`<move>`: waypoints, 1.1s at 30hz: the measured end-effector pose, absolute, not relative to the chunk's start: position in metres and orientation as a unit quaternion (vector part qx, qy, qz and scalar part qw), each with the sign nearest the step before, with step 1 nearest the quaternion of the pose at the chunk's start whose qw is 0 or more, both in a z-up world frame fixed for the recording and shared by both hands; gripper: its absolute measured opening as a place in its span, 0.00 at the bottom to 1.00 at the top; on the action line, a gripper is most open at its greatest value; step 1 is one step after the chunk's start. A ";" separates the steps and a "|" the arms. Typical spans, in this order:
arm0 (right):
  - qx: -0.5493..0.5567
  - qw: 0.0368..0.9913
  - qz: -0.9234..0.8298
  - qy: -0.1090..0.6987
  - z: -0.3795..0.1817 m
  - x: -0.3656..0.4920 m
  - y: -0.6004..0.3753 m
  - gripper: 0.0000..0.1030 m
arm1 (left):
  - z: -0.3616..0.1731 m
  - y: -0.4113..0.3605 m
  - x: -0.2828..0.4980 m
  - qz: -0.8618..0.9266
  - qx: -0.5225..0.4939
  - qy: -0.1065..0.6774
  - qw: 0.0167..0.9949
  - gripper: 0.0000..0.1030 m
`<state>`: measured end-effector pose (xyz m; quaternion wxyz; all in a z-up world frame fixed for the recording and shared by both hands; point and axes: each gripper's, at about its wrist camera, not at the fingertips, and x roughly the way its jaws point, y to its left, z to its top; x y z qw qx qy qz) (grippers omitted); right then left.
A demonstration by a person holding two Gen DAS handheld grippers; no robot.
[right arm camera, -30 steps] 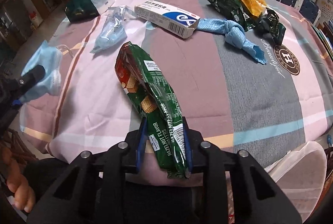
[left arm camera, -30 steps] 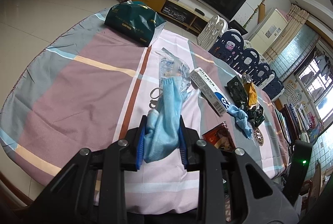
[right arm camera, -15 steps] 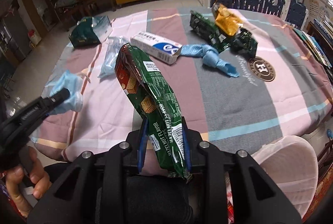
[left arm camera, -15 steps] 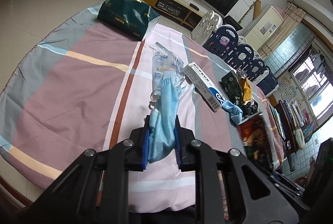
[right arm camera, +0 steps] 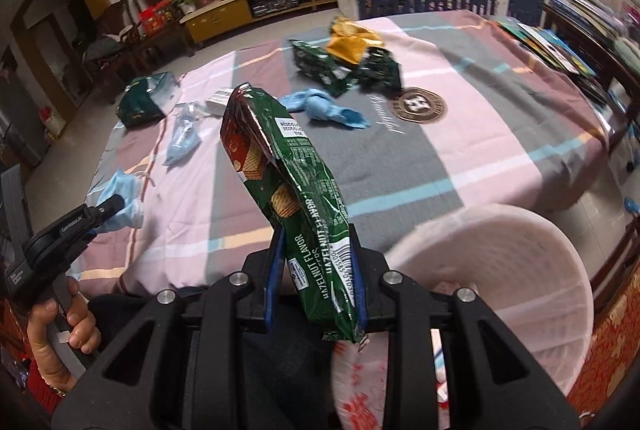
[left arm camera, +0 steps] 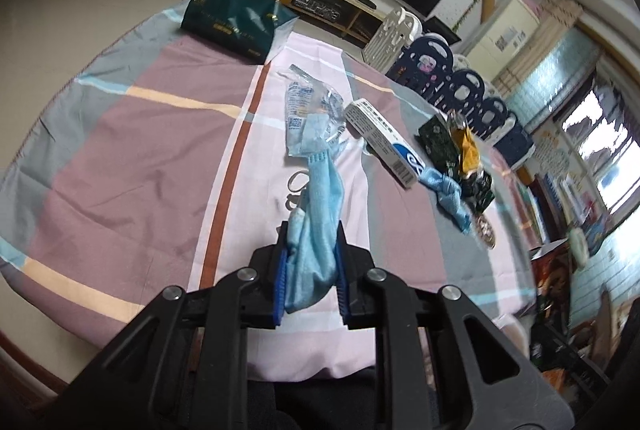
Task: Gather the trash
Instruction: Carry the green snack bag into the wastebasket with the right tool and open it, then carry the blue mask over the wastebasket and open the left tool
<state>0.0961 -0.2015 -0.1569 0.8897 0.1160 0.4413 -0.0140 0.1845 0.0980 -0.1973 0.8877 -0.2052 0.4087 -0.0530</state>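
The right gripper (right arm camera: 316, 270) is clamped on a green wafer wrapper (right arm camera: 286, 178), which stands up and leans left above the checked tablecloth (right arm camera: 480, 134). A white bin (right arm camera: 504, 270) sits low at right, just beside the table edge. At left, a hand (right arm camera: 60, 334) holds the left gripper (right arm camera: 114, 206), which is closed on a blue face mask (right arm camera: 120, 198). Farther back on the cloth lie a knotted blue cloth (right arm camera: 324, 108), a heap of green and orange wrappers (right arm camera: 344, 58), a clear plastic bag (right arm camera: 184, 134), a white box (right arm camera: 218, 100) partly hidden, and a dark green pouch (right arm camera: 146, 100).
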 end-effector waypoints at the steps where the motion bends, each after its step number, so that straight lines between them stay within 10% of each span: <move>1: 0.119 0.889 -0.021 0.441 -0.157 0.090 -0.208 0.29 | -0.196 0.094 0.181 -0.054 -0.192 0.408 0.891 0.20; 24: 0.154 0.823 -0.154 0.525 -0.217 0.022 -0.293 0.29 | -0.189 0.061 0.166 -0.058 -0.099 0.392 0.913 0.20; 29: 0.195 0.796 -0.160 0.550 -0.233 0.021 -0.298 0.61 | -0.190 0.060 0.166 -0.059 -0.101 0.393 0.912 0.20; 33: 0.231 0.803 -0.165 0.524 -0.226 0.016 -0.309 0.67 | -0.190 0.059 0.166 -0.060 -0.099 0.393 0.912 0.20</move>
